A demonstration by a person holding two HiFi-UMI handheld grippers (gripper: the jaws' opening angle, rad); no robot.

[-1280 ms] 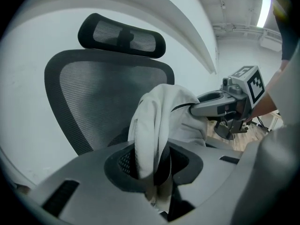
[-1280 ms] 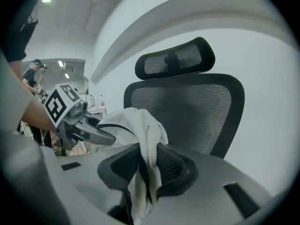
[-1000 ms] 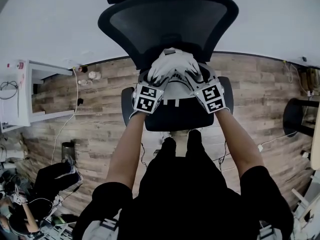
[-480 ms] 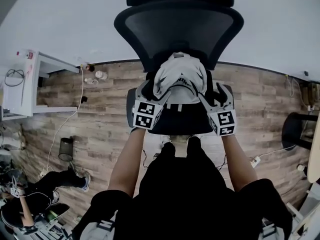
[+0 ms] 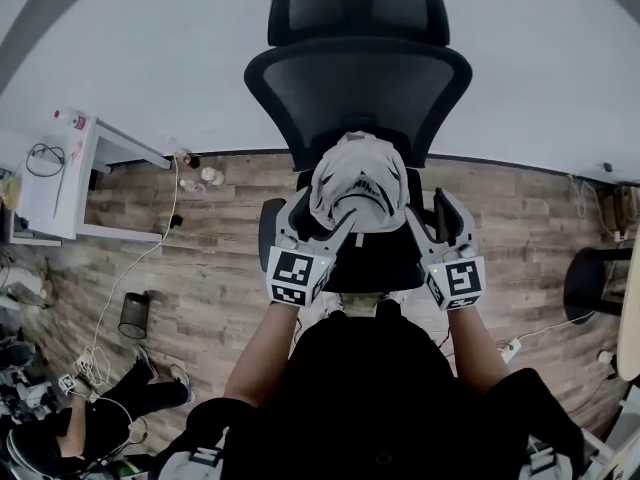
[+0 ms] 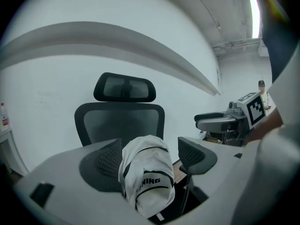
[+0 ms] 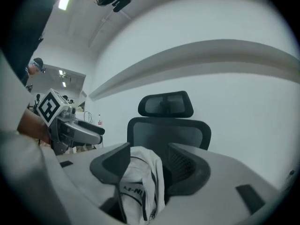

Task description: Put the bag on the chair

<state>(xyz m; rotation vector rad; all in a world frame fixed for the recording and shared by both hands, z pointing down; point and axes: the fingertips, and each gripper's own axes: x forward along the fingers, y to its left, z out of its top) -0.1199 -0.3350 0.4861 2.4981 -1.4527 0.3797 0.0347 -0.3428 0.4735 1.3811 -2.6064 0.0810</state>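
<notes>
- Bag: a white fabric bag [image 5: 358, 183] with dark stripes and dark lettering stands upright at the middle of the head view. It is over the seat of a black mesh office chair [image 5: 358, 93] and just in front of the foot of its backrest. Both gripper bodies hide its base, so I cannot tell whether it rests on the seat.
- Chair: its backrest and padded headrest [image 5: 358, 3] fill the upper middle of the head view, in front of a plain white wall [image 5: 150, 58].
- Left gripper [image 6: 151, 156]: its jaws stand wide apart with the bag between them. In the left gripper view the fabric leans on the ribbed pad at the left, and a clear gap shows before the pad at the right, so nothing is clamped.
- Right gripper [image 7: 149, 163]: its jaws are closing with the bag between them. In the right gripper view the cloth lies against the jaw at the left, and a dark gap separates it from the ribbed pad at the right, so the pads do not press on it.
- Surroundings: a wood-plank floor [image 5: 210, 268] spreads across the middle of the head view and a white desk [image 5: 60, 183] stands at the left edge. At the lower left a seated person [image 5: 100, 418] is partly in view.
</notes>
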